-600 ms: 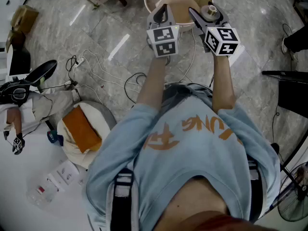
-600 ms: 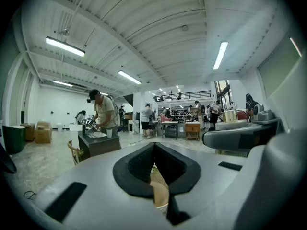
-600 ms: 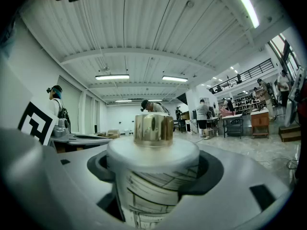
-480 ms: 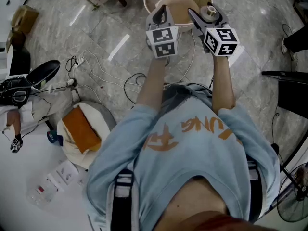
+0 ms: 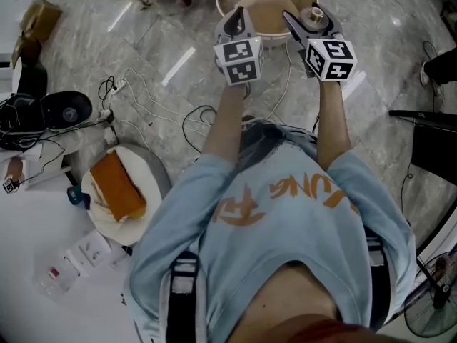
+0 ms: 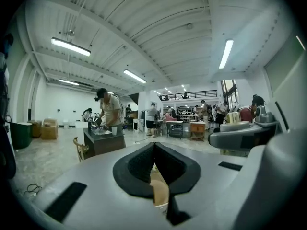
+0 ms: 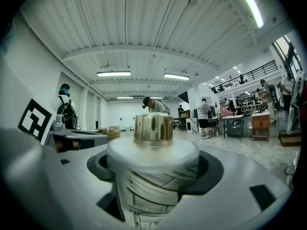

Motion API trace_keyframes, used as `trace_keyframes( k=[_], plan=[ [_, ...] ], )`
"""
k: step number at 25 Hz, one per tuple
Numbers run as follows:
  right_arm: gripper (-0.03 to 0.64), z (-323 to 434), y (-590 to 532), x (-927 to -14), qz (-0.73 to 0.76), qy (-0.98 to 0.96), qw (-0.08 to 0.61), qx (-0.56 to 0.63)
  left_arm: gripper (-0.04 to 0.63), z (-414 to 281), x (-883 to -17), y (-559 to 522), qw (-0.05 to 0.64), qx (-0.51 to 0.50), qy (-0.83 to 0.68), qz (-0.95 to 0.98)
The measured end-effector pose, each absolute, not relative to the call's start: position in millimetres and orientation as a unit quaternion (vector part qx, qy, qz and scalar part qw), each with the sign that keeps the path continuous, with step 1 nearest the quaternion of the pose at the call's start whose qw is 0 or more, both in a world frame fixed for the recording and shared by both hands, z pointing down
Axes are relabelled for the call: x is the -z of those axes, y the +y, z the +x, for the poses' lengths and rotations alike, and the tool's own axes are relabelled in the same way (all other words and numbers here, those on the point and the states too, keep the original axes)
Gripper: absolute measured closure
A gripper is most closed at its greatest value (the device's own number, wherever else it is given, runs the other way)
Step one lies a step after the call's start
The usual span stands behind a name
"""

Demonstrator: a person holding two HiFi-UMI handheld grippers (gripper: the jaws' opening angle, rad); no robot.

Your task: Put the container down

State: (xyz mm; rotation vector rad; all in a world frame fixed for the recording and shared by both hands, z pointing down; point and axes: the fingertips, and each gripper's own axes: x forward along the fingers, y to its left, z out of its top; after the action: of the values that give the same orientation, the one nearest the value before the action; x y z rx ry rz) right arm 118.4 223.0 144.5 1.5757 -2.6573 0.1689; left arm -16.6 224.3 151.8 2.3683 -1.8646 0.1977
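Observation:
The container [image 7: 152,178] is a pale cylinder with dark line drawings, a white lid and a gold knob [image 7: 153,127]. My right gripper [image 7: 154,190] is shut on it and holds it upright in the air. In the head view the container [image 5: 313,16] and right gripper [image 5: 305,21] hang over the near edge of a round wooden table [image 5: 265,7]. My left gripper [image 5: 238,21] is raised beside it on the left, apart from the container. In the left gripper view, the left gripper [image 6: 154,152] has its dark jaws closed together with nothing held.
White cables [image 5: 146,109] trail over the marble floor at the left. A round stool with an orange cushion [image 5: 116,189] stands lower left. Dark stands [image 5: 428,131] are at the right. Several people work at a dark counter [image 6: 103,140] and tables across the hall.
Both grippers have edged slightly upward in the head view, the container still held. The stool and floor clutter have shifted as the head camera moved.

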Motion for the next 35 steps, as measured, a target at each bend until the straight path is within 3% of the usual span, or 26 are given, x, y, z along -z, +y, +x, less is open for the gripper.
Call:
trace_keyframes(
  k=[3,16,26,35],
  plan=[
    [0.264,119.0,225.3,-150.9,0.51,-0.858,0.048,-0.043,0.571,-27.6,-154.4,226.7,0.068,-0.066,-0.628,0.772],
    [0.264,126.7,190.9,-159.5,0.52,-0.851,0.031,-0.065,0.571,-36.5,-171.8,187.7,0.09,-0.072,-0.633,0.766],
    [0.262,178.5,104.7,-200.7,0.585,-0.803,0.041,-0.107,0.571,-15.6,-218.1,91.5,0.128,-0.091,-0.604,0.782],
    [0.262,111.6,-25.6,-271.2,0.558,-0.809,0.063,-0.173,0.571,-69.9,-292.5,-32.2,0.18,-0.167,-0.597,0.764]
  ],
)
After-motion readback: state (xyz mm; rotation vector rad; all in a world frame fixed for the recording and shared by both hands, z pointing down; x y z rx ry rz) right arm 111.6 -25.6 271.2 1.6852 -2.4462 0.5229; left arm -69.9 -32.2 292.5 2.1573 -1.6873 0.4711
